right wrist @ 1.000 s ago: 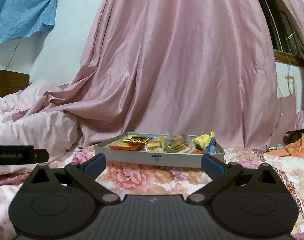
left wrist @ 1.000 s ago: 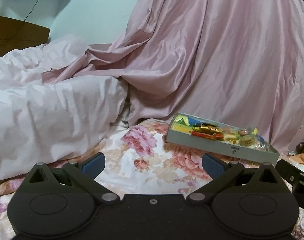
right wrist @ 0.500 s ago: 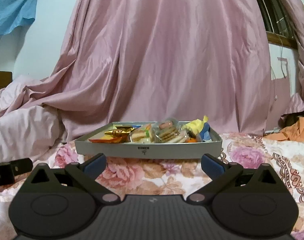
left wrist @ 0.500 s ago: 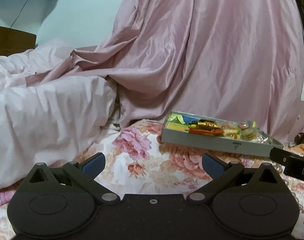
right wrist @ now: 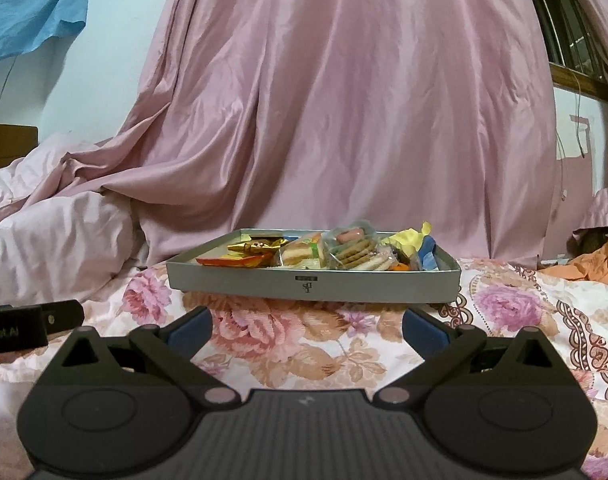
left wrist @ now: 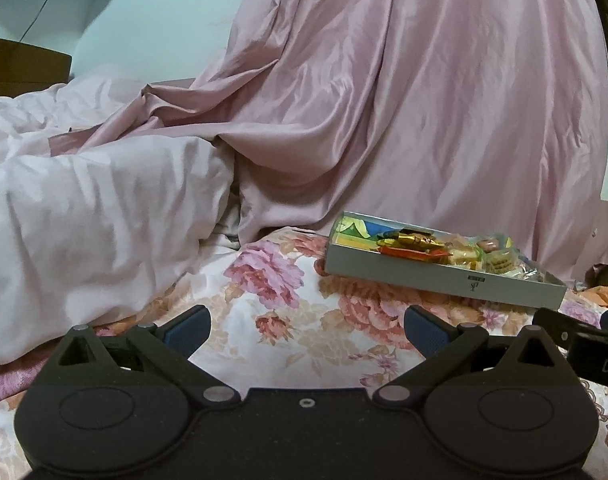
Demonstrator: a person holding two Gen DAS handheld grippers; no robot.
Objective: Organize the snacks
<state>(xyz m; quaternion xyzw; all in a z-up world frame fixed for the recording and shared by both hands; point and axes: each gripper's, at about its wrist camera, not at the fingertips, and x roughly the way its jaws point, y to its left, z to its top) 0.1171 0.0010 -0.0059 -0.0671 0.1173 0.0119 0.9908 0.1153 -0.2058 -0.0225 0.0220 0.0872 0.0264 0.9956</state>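
Both grippers have eased closer to the grey tray [right wrist: 312, 286] than a moment ago, so it now looms larger and sits squarely ahead of the right gripper [right wrist: 307, 326], while the left gripper [left wrist: 307, 326] sees it off to its right on the flowered bedspread [left wrist: 263, 320]. Each tool has its jaws spread wide with nothing between them. The snacks [right wrist: 344, 250] heaped in the tray look light, crinkly and slippery, and the biscuits likely crush easily, so I would pinch a wrapper by its loose edge or twisted end, gently, since the soft bedding may let the shallow cardboard tray tip.
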